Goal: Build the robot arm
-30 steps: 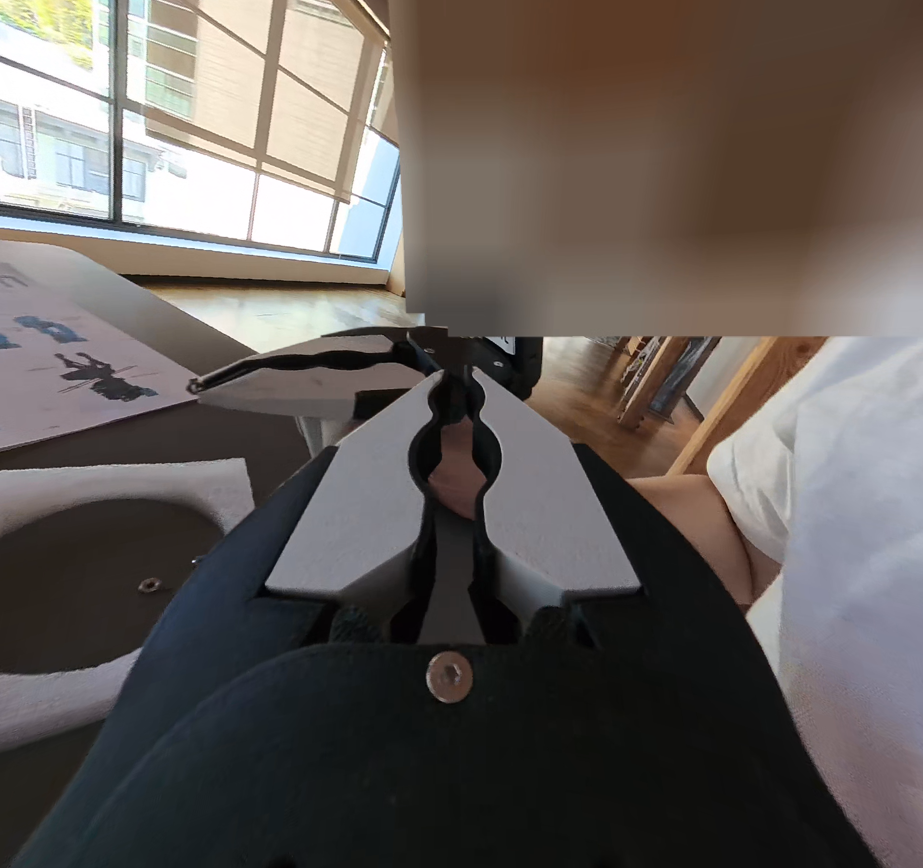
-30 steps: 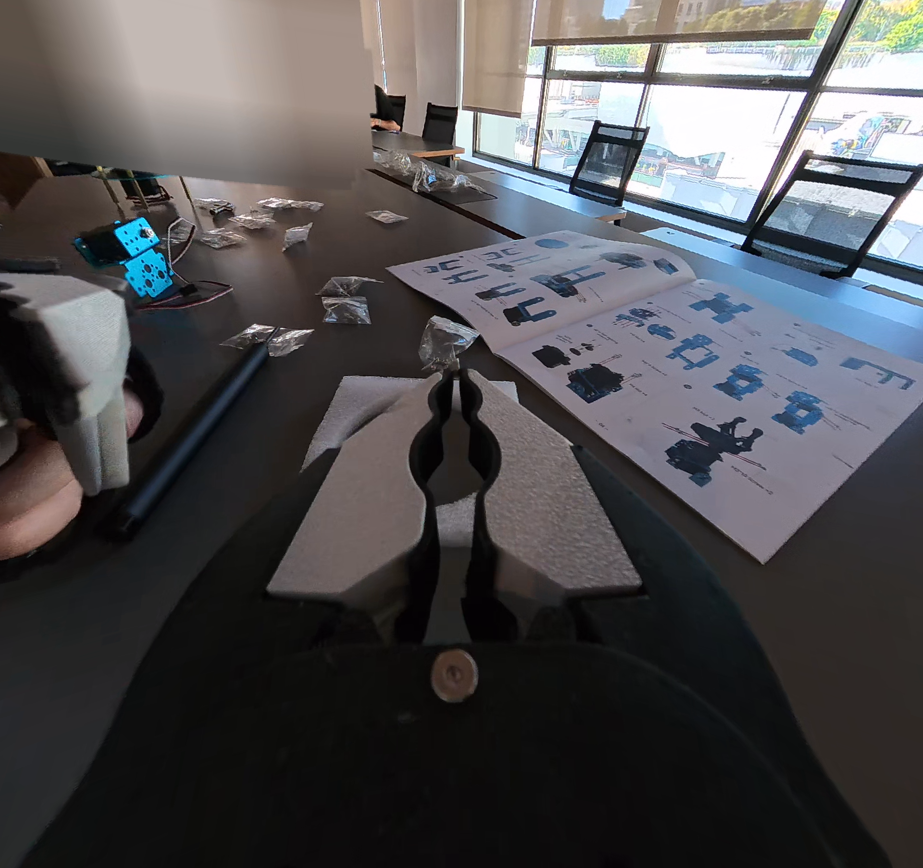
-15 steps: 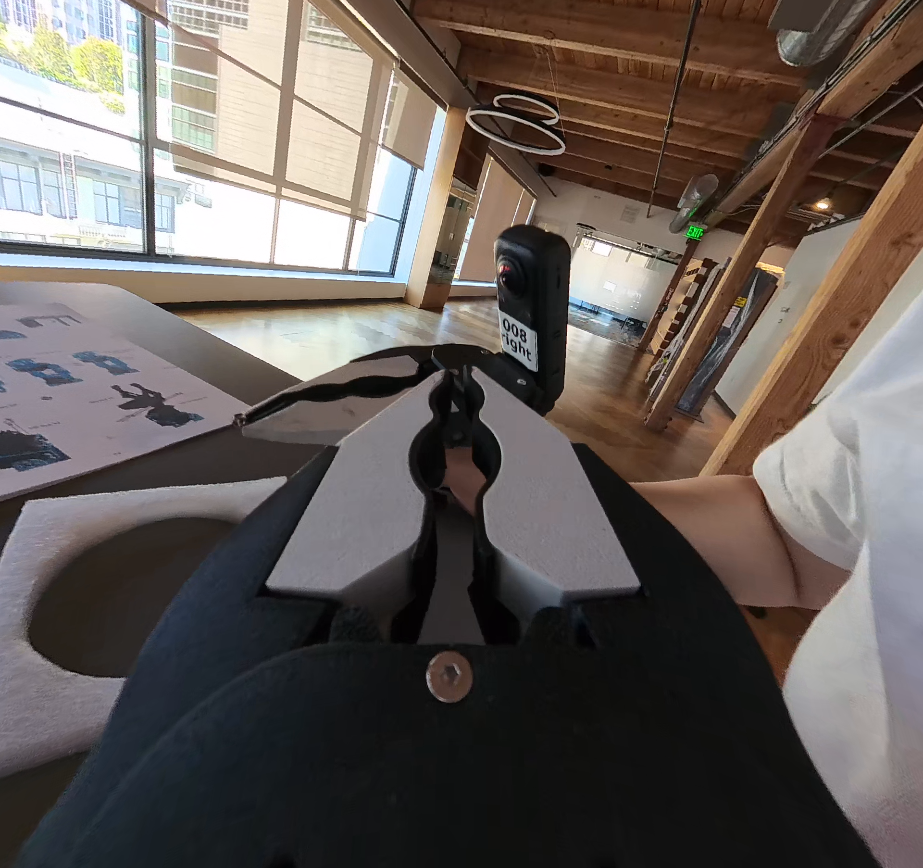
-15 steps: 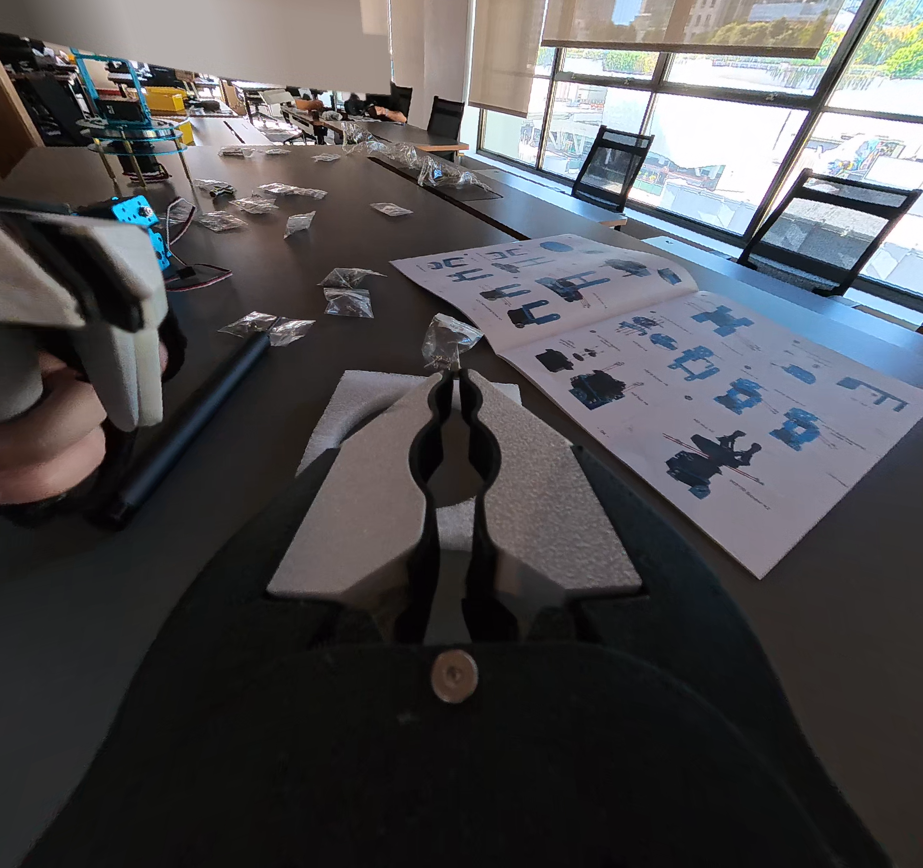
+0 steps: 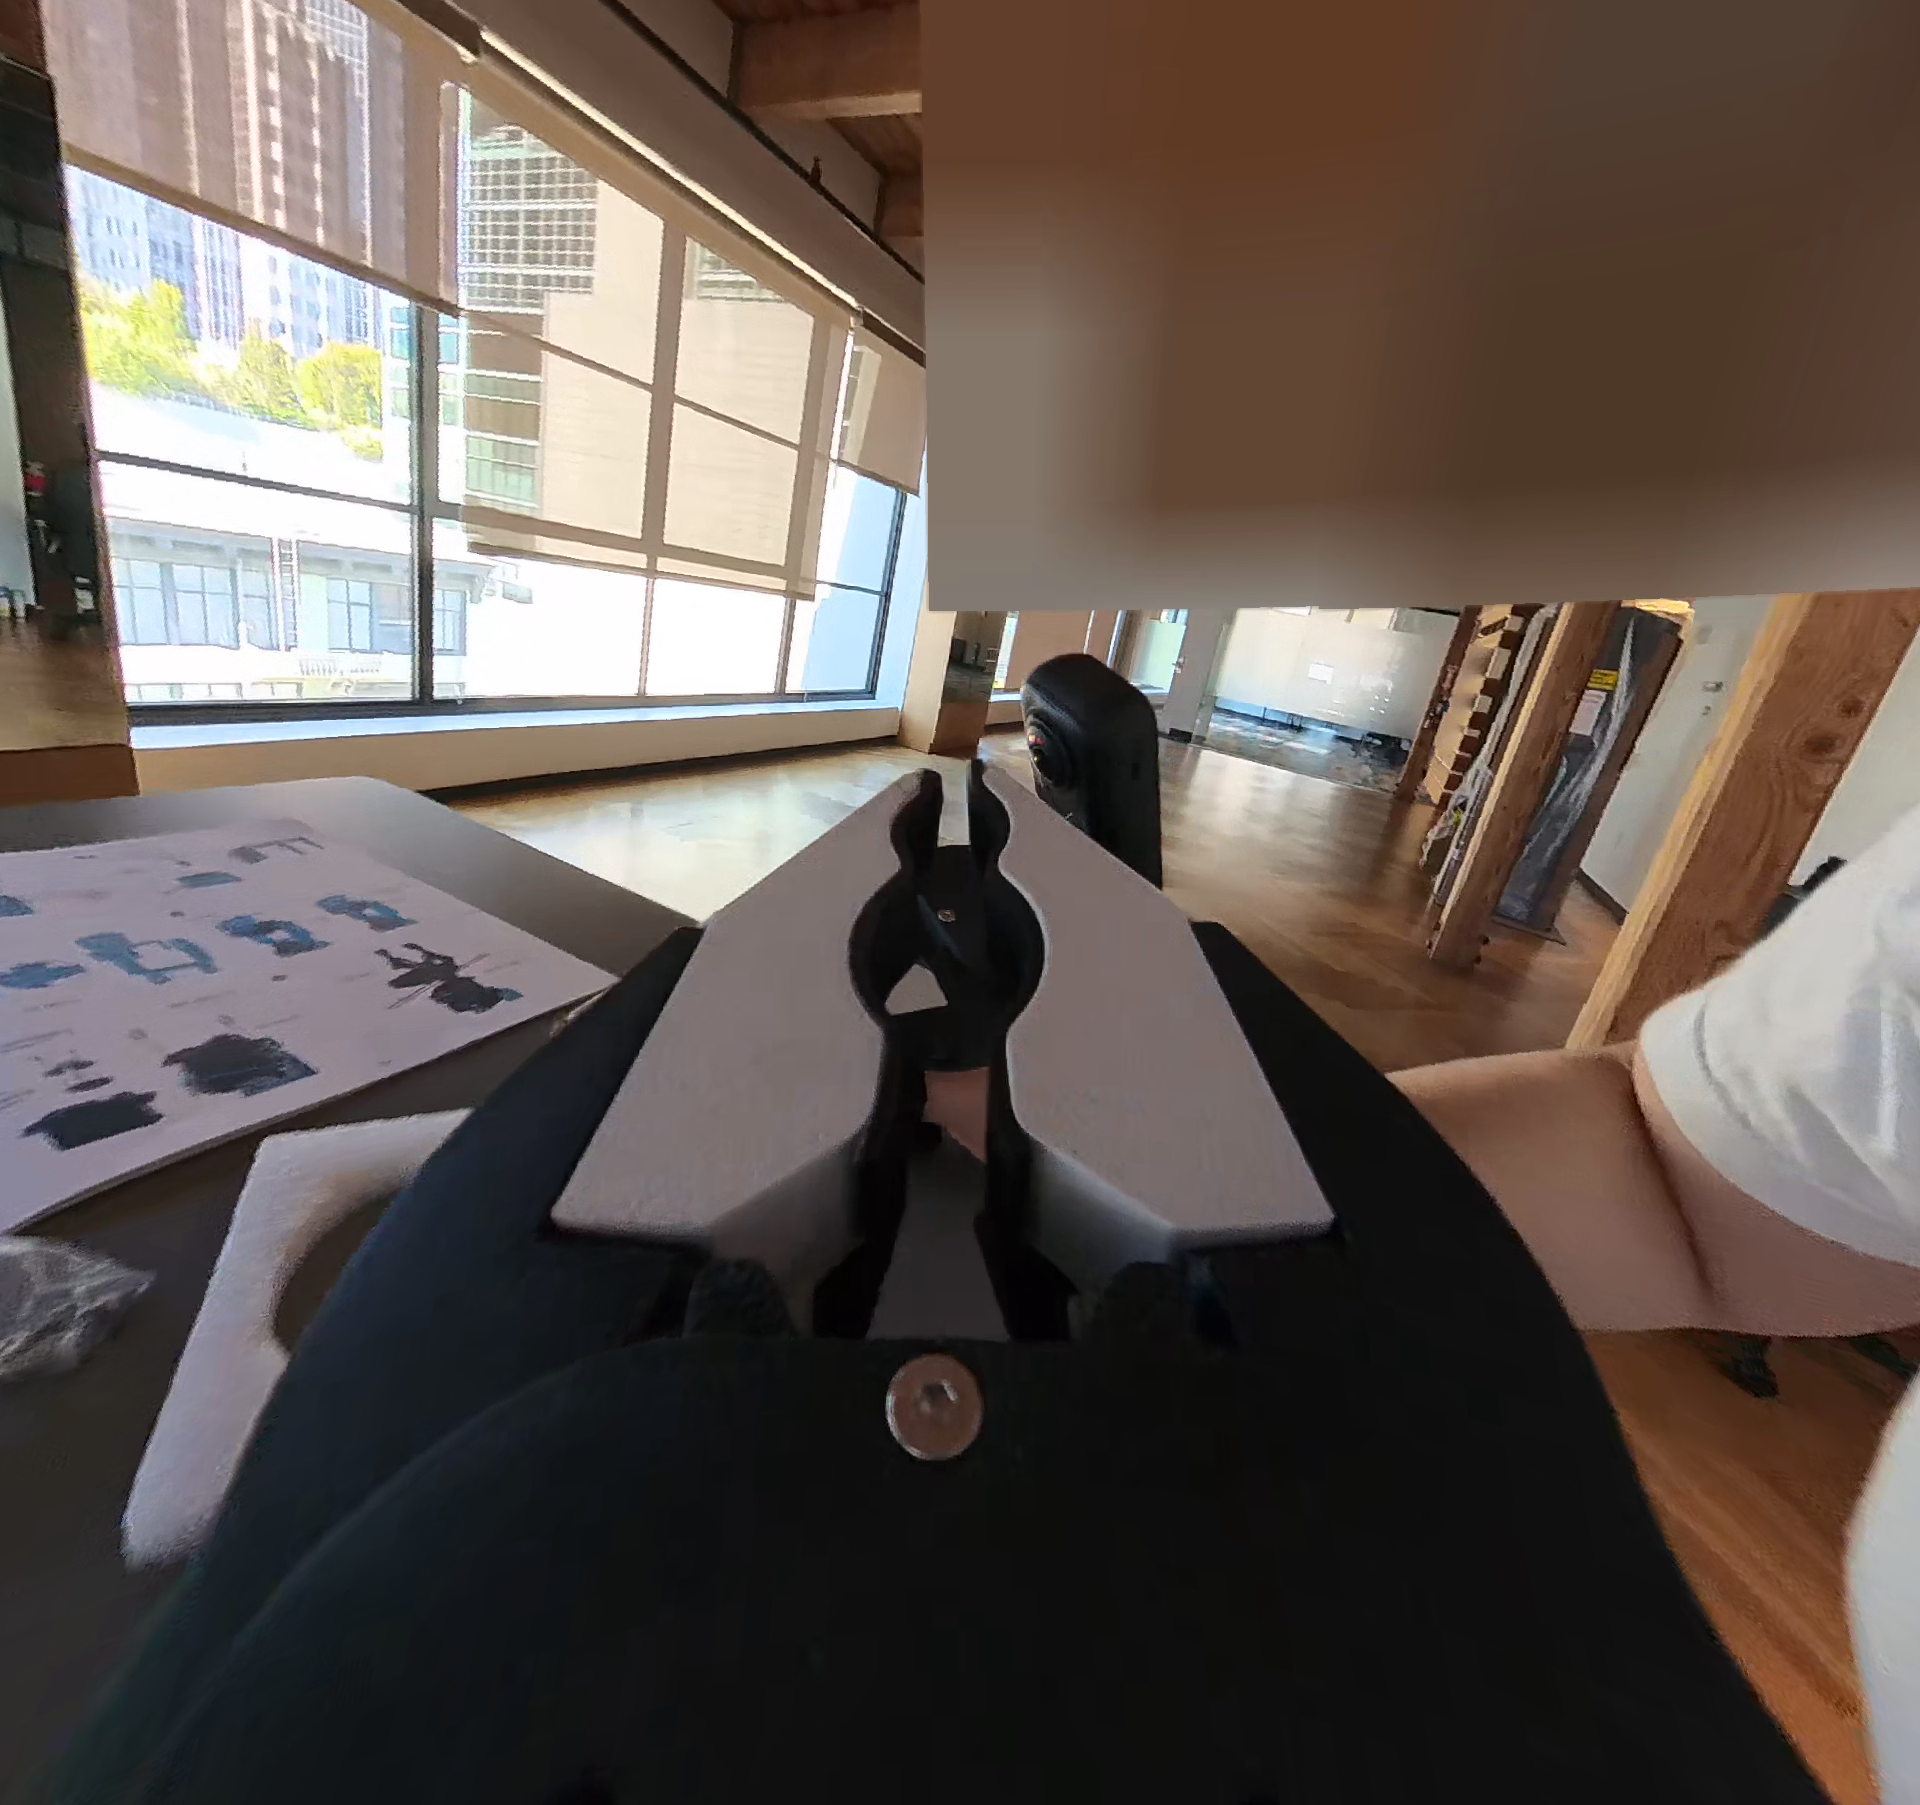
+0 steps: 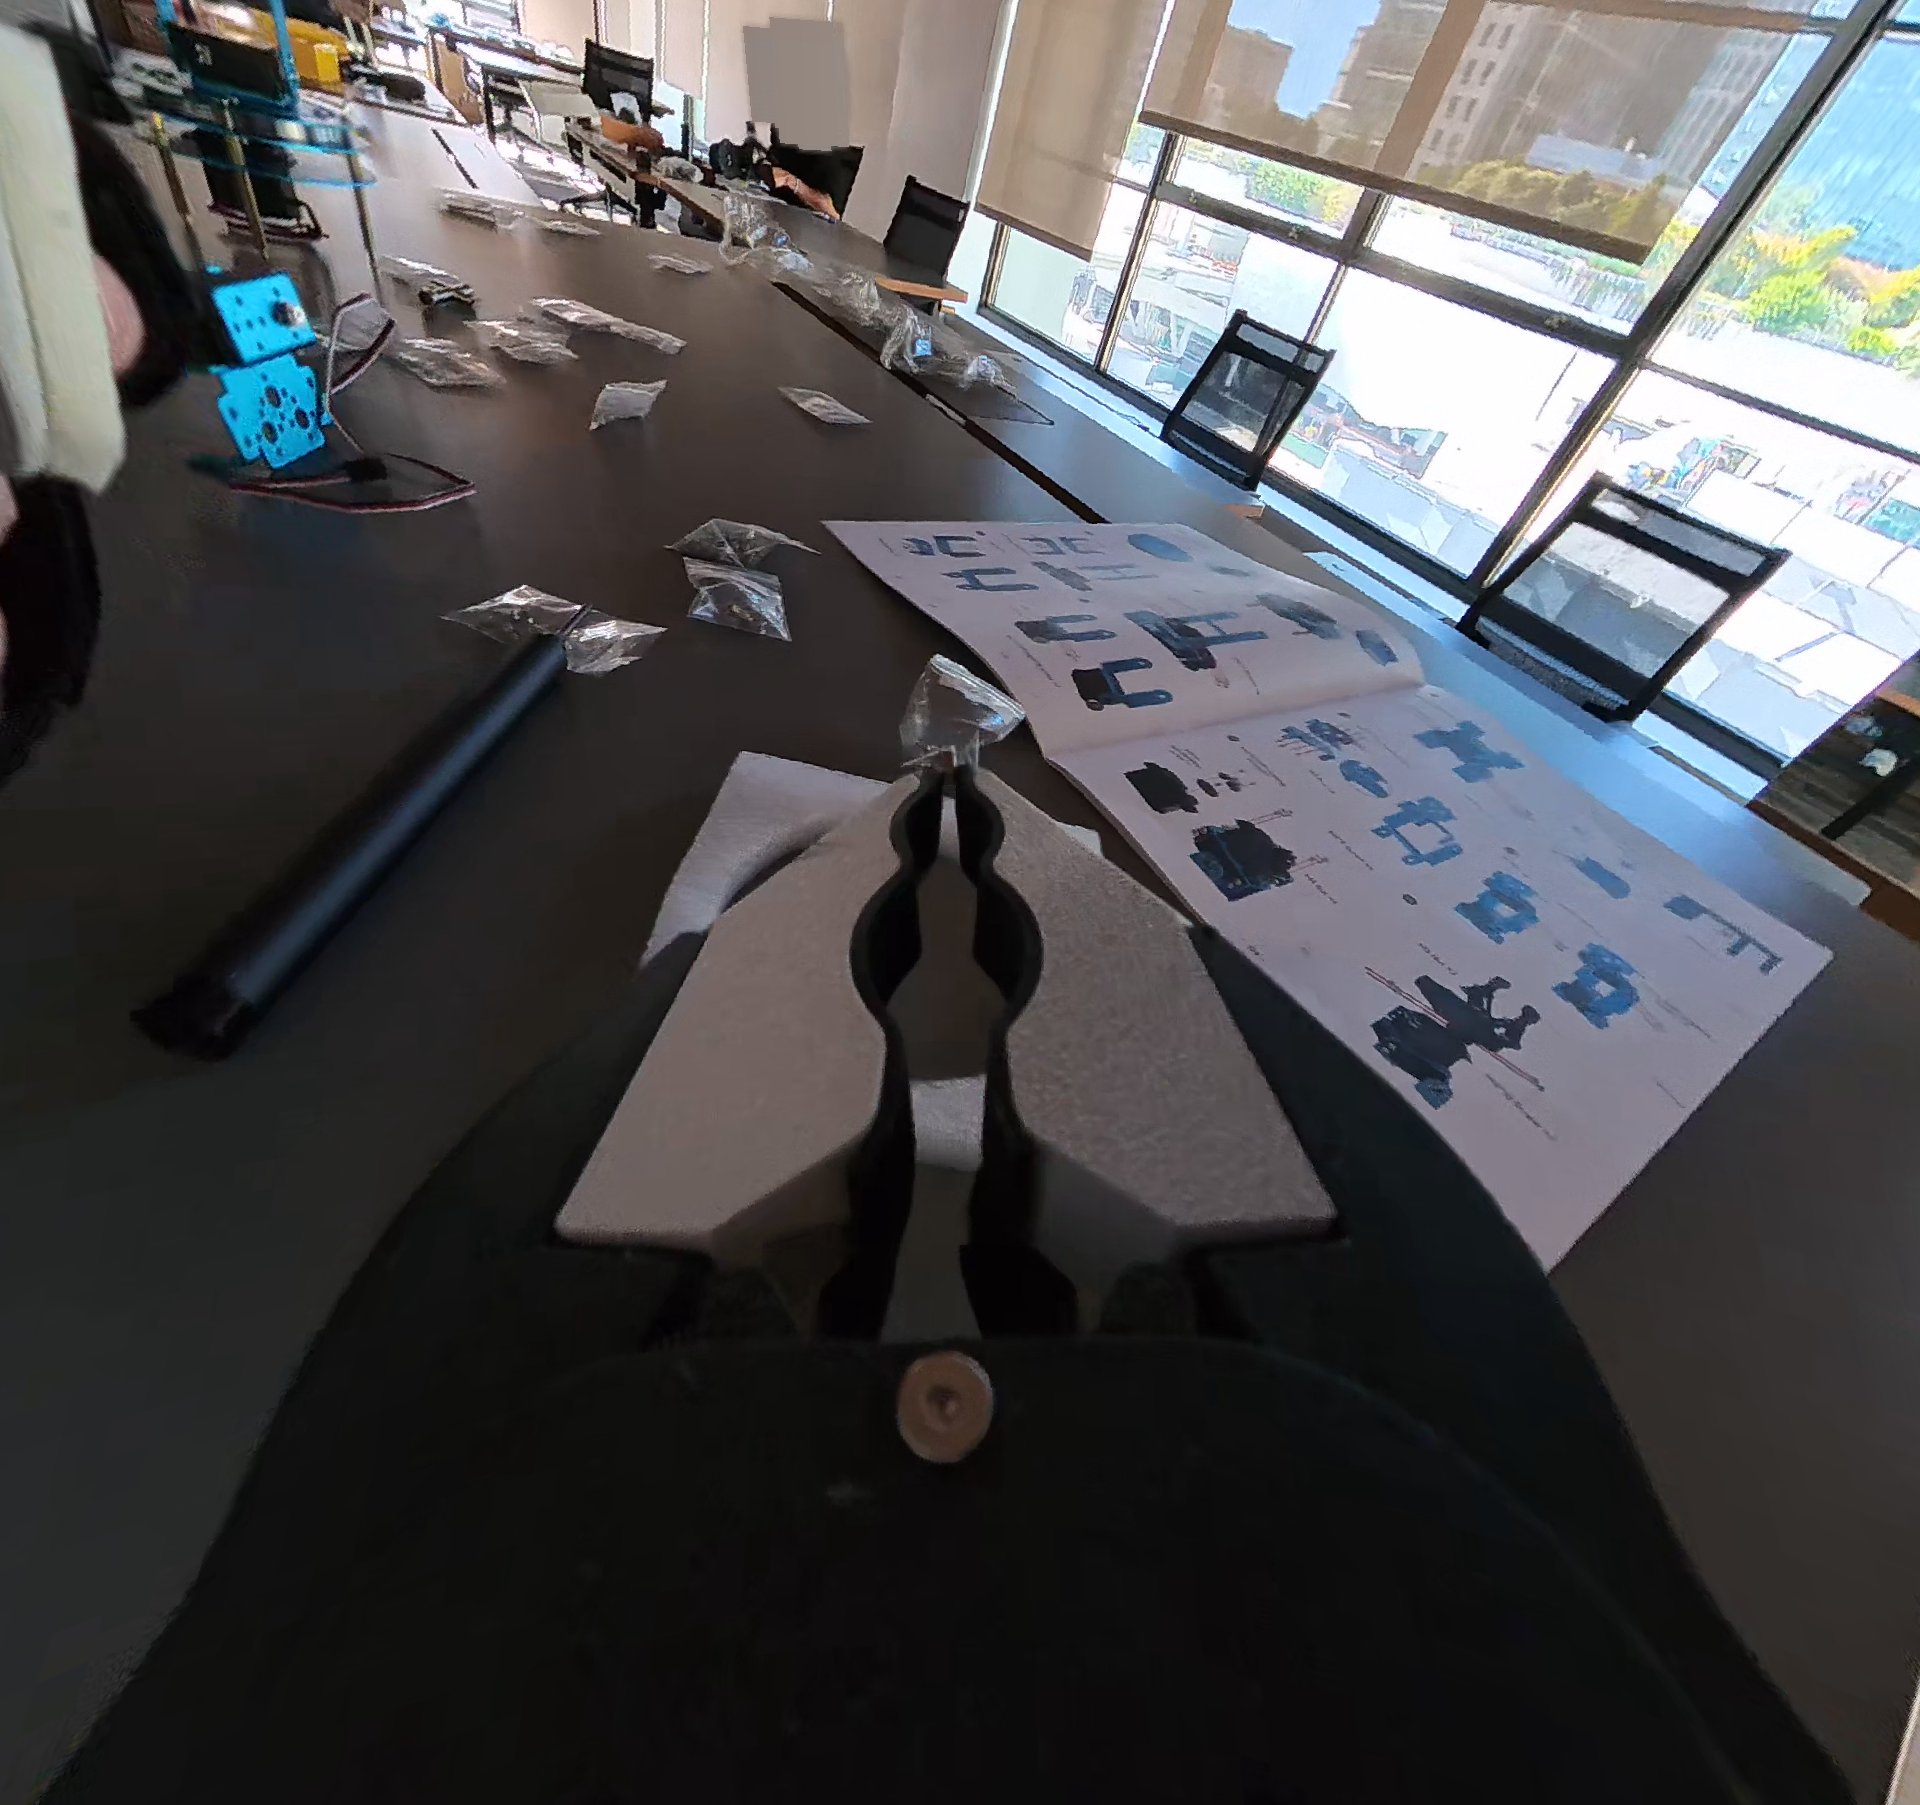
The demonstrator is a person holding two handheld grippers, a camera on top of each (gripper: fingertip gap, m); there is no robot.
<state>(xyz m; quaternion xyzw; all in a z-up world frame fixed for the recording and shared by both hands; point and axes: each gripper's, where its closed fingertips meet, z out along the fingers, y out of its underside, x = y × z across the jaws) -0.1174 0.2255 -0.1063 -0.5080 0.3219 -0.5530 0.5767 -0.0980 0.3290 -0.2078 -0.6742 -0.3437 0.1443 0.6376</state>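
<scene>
My left gripper (image 5: 956, 789) is shut and empty, held above the dark table (image 5: 499, 1059). It points at the black camera body (image 5: 1096, 768) of the other gripper. A white foam piece (image 5: 197, 1360) with a round cut-out lies below it to the left. My right gripper (image 6: 951, 781) is shut with nothing clearly between its fingers, low over the same foam piece (image 6: 769, 820). A small clear plastic bag (image 6: 954, 711) lies just beyond its tips. The left gripper's white finger (image 6: 47, 301) shows at the left edge of the right wrist view.
An open instruction booklet (image 6: 1351, 820) lies right of the foam. A black tube (image 6: 364, 841), several small clear bags (image 6: 732, 592) and a blue bracket assembly with wires (image 6: 265, 373) lie on the table. Black chairs (image 6: 1621, 592) stand along the windows. A person's arm (image 5: 1558, 1184) is at right. Spacing between my two grippers at the tips: around 15 cm.
Both grippers have turned and tilted; both stay shut. The left gripper has slid to the left edge of the right view. The right gripper's camera now sits behind my left fingertips.
</scene>
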